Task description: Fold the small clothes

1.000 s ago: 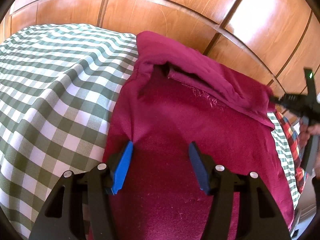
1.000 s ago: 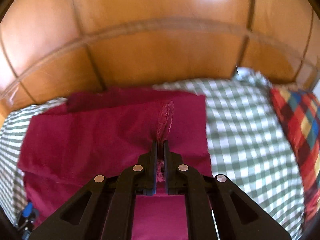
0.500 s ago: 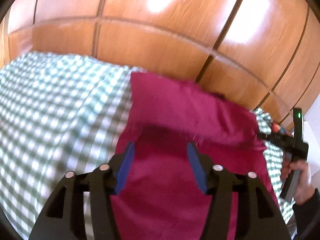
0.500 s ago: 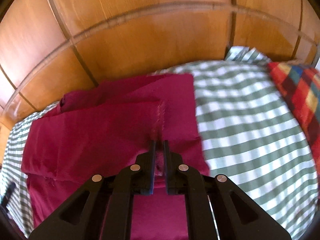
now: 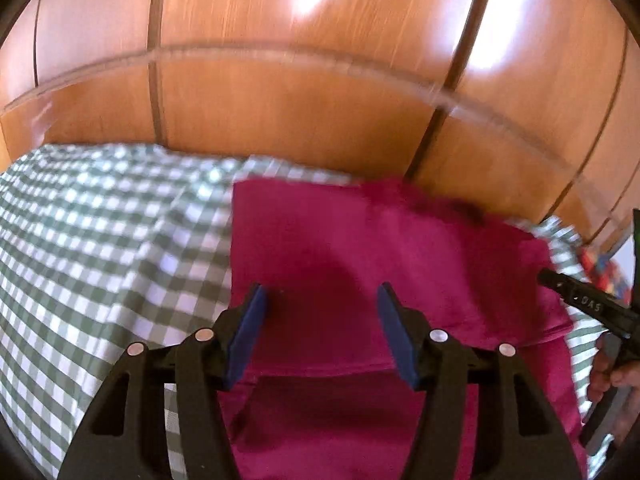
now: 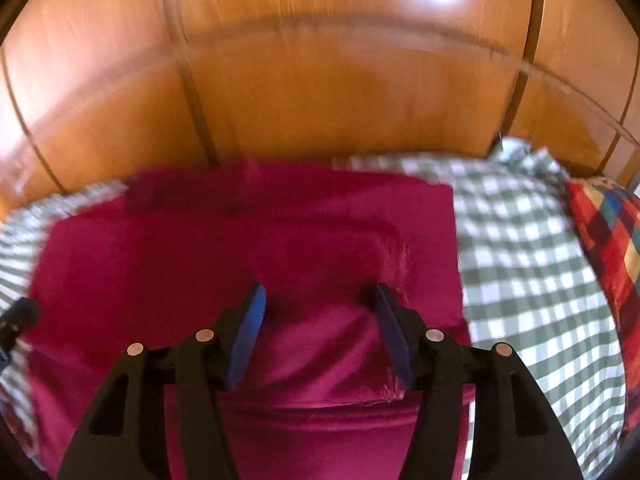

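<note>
Fingers of the left gripper (image 5: 320, 300) and right gripper (image 6: 318, 300) stand spread, empty, over the folded crimson garment (image 6: 248, 248) on the checked cloth (image 6: 520, 248); its far edge blurs against the wood panelling (image 6: 320, 92).

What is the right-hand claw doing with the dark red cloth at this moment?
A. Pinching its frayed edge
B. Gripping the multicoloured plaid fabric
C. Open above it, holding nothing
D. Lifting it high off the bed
C: the right claw has its blue pads spread wide apart, with the dark red cloth lying flat on the checked sheet beneath, nothing between them.
</note>
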The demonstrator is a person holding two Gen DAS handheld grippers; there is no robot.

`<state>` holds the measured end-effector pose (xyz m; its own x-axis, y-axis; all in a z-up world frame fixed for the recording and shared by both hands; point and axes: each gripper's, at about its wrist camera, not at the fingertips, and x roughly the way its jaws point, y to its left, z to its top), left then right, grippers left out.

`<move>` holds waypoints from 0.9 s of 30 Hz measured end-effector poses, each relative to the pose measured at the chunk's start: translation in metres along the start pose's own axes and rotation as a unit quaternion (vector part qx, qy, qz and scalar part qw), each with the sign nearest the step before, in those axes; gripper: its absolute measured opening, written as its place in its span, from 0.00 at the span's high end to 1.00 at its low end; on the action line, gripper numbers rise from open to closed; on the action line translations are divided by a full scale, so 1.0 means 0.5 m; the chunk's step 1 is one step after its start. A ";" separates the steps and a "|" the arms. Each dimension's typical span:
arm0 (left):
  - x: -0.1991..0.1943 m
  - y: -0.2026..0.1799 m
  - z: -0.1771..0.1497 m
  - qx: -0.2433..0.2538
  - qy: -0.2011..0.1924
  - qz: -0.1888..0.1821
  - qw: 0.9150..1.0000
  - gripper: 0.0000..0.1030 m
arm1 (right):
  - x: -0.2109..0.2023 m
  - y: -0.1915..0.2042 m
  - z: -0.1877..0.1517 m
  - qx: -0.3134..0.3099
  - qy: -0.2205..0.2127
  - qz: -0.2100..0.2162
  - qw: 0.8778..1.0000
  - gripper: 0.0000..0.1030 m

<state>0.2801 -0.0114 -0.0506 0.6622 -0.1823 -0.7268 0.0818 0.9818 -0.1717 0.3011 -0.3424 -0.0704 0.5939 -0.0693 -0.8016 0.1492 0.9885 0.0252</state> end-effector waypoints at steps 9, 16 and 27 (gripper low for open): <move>-0.001 0.033 -0.033 -0.025 0.004 -0.023 0.999 0.51 | -0.001 -0.010 -0.028 -0.004 -0.050 0.007 0.999 0.45; -0.009 0.025 0.063 -0.021 -0.030 -0.015 0.999 0.50 | -0.005 -0.005 -0.033 -0.006 -0.053 0.003 0.999 0.45; 0.088 0.032 0.043 -0.010 0.016 0.072 0.997 0.30 | 0.000 -0.010 -0.034 -0.002 -0.056 0.008 0.998 0.44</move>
<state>0.3265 -0.0023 -0.0710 0.6412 -0.0410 -0.7663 -0.0282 0.9966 -0.0769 0.2868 -0.3452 -0.0805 0.6805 -0.0669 -0.7297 0.1349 0.9902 0.0351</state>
